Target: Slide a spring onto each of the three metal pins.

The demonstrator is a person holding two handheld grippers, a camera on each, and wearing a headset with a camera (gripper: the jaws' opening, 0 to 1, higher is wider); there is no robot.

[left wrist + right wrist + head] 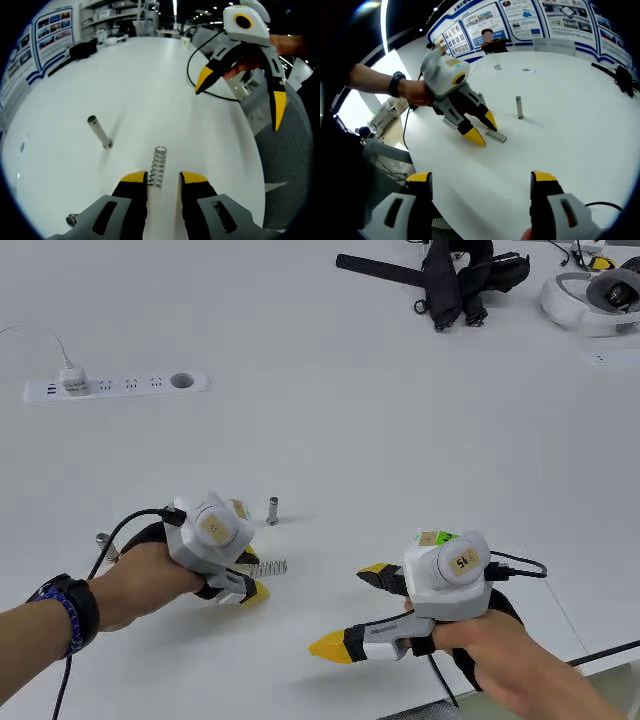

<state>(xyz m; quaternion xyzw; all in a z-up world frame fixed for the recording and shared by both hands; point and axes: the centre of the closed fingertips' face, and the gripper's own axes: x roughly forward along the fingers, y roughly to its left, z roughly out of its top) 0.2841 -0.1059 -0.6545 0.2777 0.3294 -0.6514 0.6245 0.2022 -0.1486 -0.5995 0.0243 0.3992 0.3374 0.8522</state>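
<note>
Progress stands at the opening step, as I judge it: no pin seen here carries a spring yet. One coil spring (158, 165) lies flat on the white tabletop (400, 440) toward its near edge. The left gripper (163, 178) has its jaws parted, with the spring's near end lying between the yellow tips; they do not appear to pinch it. An upright metal pin (272, 510) stands bare just beyond the spring, farther from the near edge. The right gripper (481, 177) hovers to the right, well apart from the spring, jaws spread wide and holding nothing. By this reading, all three pins are left to be sleeved. A small metal piece (103, 540) by the left wrist, cut off at the bottom of the left gripper view, may be a second pin, but it is too small to be sure. I cannot place a third pin or any further springs. A power strip (115, 386) lies toward the far left edge.
</note>
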